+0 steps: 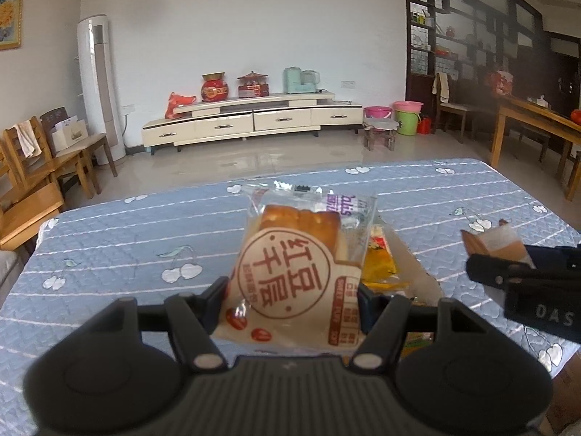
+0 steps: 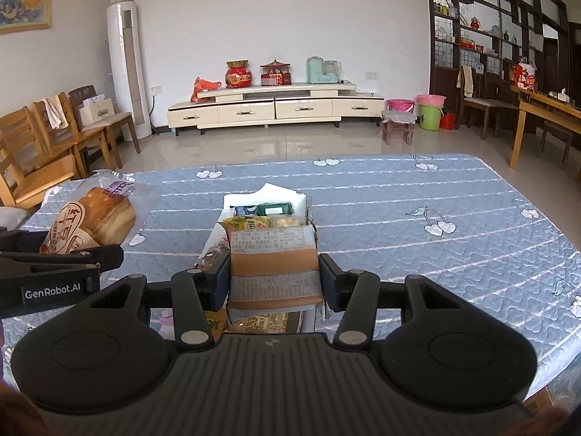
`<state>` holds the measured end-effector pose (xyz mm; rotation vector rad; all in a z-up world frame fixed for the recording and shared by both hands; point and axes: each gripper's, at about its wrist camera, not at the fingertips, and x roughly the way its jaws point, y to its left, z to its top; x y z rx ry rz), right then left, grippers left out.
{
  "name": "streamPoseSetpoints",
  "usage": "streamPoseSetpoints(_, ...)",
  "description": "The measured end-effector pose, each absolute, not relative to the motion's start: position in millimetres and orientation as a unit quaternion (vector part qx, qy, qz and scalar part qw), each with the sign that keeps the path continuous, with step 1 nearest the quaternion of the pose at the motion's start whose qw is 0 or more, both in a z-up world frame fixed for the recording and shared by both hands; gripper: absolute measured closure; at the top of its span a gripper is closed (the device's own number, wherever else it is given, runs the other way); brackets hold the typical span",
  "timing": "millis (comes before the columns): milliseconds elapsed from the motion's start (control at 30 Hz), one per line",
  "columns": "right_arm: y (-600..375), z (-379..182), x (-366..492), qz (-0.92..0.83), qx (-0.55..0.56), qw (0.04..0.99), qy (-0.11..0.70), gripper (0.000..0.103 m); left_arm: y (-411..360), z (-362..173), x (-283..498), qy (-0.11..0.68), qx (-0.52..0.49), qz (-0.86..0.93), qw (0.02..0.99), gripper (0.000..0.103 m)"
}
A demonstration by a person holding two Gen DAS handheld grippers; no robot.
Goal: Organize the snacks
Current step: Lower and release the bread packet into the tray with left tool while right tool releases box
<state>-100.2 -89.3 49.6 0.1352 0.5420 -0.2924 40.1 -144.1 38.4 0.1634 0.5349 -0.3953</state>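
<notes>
Blue quilted cloth with white cherry prints covers the counter, and beyond it lie a tiled floor, a long cream TV cabinet against the white wall, and wooden chairs off to the left.

Near the middle of the counter stands an open white box filled with assorted snack packets.

The left tool grips a wrapped bread packet with red characters printed in a circle on its front. Its pads press the packet's lower sides, and the packet stands up, lifted above the cloth. In the left wrist view it hangs in front of the box, whose yellow packets show just behind it.

The right tool is closed on a brown and grey snack packet whose printed label side faces the camera. The packet sits between both pads, directly over the near end of the box.

In the right wrist view the left tool and its bread sit at the left edge, well apart from the box.
</notes>
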Motion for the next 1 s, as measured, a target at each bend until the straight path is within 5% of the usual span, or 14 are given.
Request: streamPoseSetpoints(1000, -86, 33, -44, -0.113, 0.077, 0.940, 0.312, 0.041, -161, 8, 71, 0.304, 0.087, -0.194, 0.929, 0.035)
